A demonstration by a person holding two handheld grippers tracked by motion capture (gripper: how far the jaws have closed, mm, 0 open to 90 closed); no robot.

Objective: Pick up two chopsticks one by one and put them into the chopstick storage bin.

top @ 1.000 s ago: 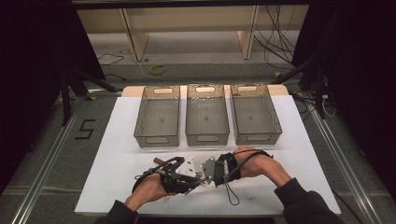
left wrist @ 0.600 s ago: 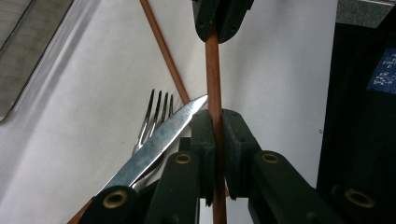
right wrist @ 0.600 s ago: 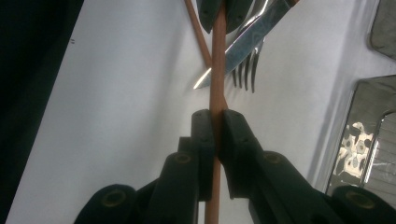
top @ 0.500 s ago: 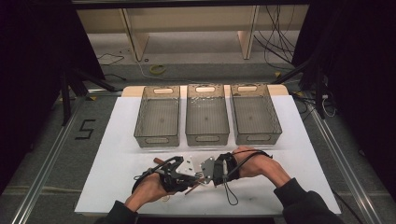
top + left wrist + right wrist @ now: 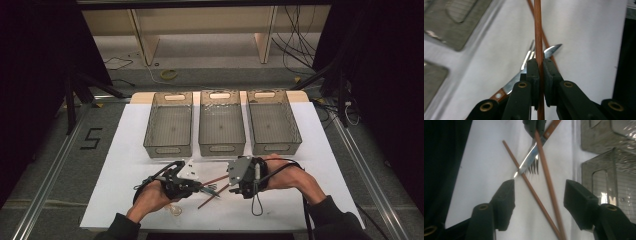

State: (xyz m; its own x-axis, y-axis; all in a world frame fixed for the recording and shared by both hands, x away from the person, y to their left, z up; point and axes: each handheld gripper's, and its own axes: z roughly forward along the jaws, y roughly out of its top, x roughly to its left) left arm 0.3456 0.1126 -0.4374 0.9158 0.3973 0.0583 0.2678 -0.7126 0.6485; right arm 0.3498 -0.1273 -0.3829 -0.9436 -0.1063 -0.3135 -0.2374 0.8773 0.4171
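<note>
On the white table (image 5: 125,165), before three grey bins (image 5: 168,125), my left gripper (image 5: 539,68) pinches one brown chopstick (image 5: 538,30) tight between its jaws, raised above a knife (image 5: 550,50) and fork (image 5: 534,166). My right gripper (image 5: 539,200) has just spread its jaws wide, nothing between the pads; the second chopstick (image 5: 529,185) lies on the table beneath it.

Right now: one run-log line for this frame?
left gripper: shut on chopstick | right gripper: jaws just opened, nothing held | knife, fork, second chopstick: on table
</note>
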